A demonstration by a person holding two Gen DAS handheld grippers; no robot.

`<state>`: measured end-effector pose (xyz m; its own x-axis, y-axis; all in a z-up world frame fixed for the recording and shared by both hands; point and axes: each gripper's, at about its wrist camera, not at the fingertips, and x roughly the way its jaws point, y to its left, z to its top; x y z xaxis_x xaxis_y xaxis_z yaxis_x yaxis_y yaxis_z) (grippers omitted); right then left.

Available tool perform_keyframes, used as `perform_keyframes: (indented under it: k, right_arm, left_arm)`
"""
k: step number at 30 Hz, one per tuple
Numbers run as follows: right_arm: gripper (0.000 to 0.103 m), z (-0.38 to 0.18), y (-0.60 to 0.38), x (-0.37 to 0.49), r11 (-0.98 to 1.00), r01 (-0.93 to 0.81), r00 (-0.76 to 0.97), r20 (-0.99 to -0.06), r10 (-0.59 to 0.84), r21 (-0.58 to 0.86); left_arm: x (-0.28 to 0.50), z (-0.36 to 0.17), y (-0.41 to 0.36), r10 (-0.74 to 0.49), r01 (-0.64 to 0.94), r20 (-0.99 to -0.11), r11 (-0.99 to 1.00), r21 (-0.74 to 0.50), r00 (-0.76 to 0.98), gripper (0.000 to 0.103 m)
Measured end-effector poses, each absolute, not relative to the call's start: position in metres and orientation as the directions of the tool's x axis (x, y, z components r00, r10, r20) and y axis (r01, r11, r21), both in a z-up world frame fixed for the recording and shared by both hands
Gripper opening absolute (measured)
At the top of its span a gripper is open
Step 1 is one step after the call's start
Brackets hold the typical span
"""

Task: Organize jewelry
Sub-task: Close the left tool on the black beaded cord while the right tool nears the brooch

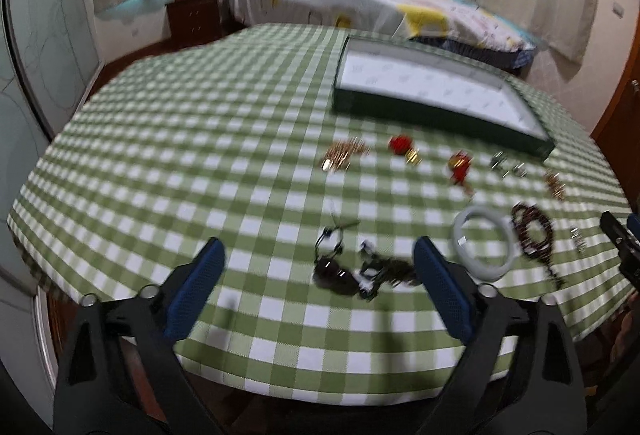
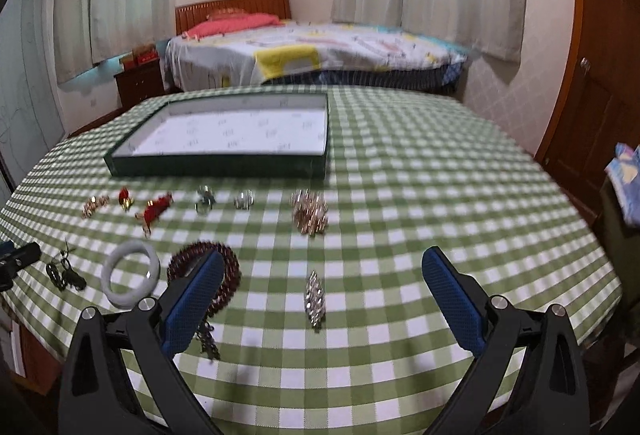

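Jewelry [image 2: 309,213] lies before the tray [image 2: 224,161]; left gripper [image 1: 318,269] and right gripper [image 2: 323,281] gape.

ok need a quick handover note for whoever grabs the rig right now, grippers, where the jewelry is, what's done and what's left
Left gripper: open, empty, above the dark corded pendant near the table's front edge.
Right gripper: open, empty, with the small silver piece between its fingers' line of sight.
Tray: green-walled, white lining, nothing in it, at the far side of the checked tablecloth.
Jewelry all loose on the cloth: white bangle, dark red bead bracelet, gold cluster, two silver pieces, red ornaments.
Done: nothing placed yet.
Left: move every piece into the tray.
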<state>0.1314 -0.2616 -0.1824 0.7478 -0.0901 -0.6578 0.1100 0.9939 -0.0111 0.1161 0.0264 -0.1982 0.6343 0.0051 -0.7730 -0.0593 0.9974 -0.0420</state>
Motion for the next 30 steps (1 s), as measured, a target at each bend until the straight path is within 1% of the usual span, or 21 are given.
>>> perform_keyframes:
  k: [1, 3, 5, 9, 11, 12, 15, 18, 19, 20, 22, 25, 27, 28, 29, 30]
  right_arm:
    - [0.096, -0.185, -0.263, 0.133, 0.994, 0.11, 0.743, -0.664, -0.087, -0.008]
    - [0.096, -0.192, -0.264, 0.135, 0.994, 0.112, 0.731, -0.677, -0.081, 0.003]
    - [0.096, -0.197, -0.266, 0.136, 0.993, 0.115, 0.724, -0.685, -0.077, 0.01]
    - [0.096, -0.206, -0.268, 0.14, 0.993, 0.114, 0.711, -0.699, -0.074, 0.011]
    - [0.096, -0.208, -0.269, 0.141, 0.993, 0.115, 0.703, -0.708, -0.068, 0.019]
    - [0.096, -0.209, -0.269, 0.141, 0.993, 0.115, 0.703, -0.708, -0.066, 0.021]
    - [0.096, -0.209, -0.269, 0.142, 0.994, 0.11, 0.703, -0.709, -0.059, 0.027]
    - [0.096, -0.209, -0.268, 0.143, 0.994, 0.107, 0.705, -0.707, -0.057, 0.026]
    - [0.096, -0.209, -0.267, 0.143, 0.994, 0.107, 0.706, -0.706, -0.058, 0.025]
    - [0.096, -0.209, -0.267, 0.144, 0.994, 0.108, 0.706, -0.706, -0.06, 0.024]
    - [0.096, -0.209, -0.268, 0.145, 0.994, 0.108, 0.704, -0.708, -0.061, 0.022]
    - [0.096, -0.211, -0.268, 0.146, 0.994, 0.109, 0.698, -0.713, -0.06, 0.023]
    - [0.096, -0.212, -0.269, 0.146, 0.993, 0.111, 0.699, -0.712, -0.06, 0.026]
    - [0.095, -0.212, -0.269, 0.146, 0.993, 0.111, 0.7, -0.712, -0.06, 0.026]
    - [0.091, -0.212, -0.269, 0.147, 0.994, 0.109, 0.699, -0.713, -0.058, 0.026]
    - [0.078, -0.213, -0.268, 0.147, 0.994, 0.106, 0.697, -0.715, -0.054, 0.028]
  left_arm:
    - [0.117, -0.204, 0.027, 0.007, -0.063, -0.782, 0.997, -0.041, 0.623, 0.086]
    - [0.119, -0.214, 0.027, 0.011, -0.067, -0.799, 0.997, -0.037, 0.601, 0.085]
    - [0.119, -0.219, 0.026, 0.015, -0.066, -0.805, 0.997, -0.029, 0.593, 0.079]
    - [0.122, -0.225, 0.024, 0.02, -0.064, -0.815, 0.998, -0.021, 0.579, 0.075]
    - [0.123, -0.227, 0.027, 0.003, -0.069, -0.817, 0.997, -0.045, 0.577, 0.068]
    - [0.124, -0.228, 0.027, -0.004, -0.072, -0.818, 0.996, -0.055, 0.575, 0.066]
    - [0.125, -0.23, 0.027, 0.012, -0.067, -0.81, 0.997, -0.033, 0.587, 0.064]
    - [0.129, -0.23, 0.024, 0.006, -0.038, -0.795, 0.999, -0.022, 0.607, 0.06]
    - [0.131, -0.23, 0.024, -0.006, -0.027, -0.789, 0.999, -0.028, 0.614, 0.056]
    - [0.134, -0.23, 0.025, 0.007, -0.027, -0.785, 1.0, -0.012, 0.619, 0.052]
    - [0.141, -0.23, 0.026, 0.007, -0.019, -0.783, 1.0, -0.006, 0.623, 0.048]
    - [0.144, -0.226, 0.028, -0.008, -0.025, -0.796, 0.999, -0.029, 0.605, 0.047]
    - [0.138, -0.222, 0.024, -0.012, -0.021, -0.796, 0.999, -0.031, 0.606, 0.049]
    - [0.133, -0.22, 0.022, -0.009, -0.017, -0.795, 1.0, -0.025, 0.606, 0.051]
    - [0.128, -0.218, 0.019, -0.005, -0.013, -0.795, 1.0, -0.017, 0.607, 0.051]
    - [0.125, -0.218, 0.017, -0.003, -0.014, -0.794, 1.0, -0.015, 0.607, 0.051]
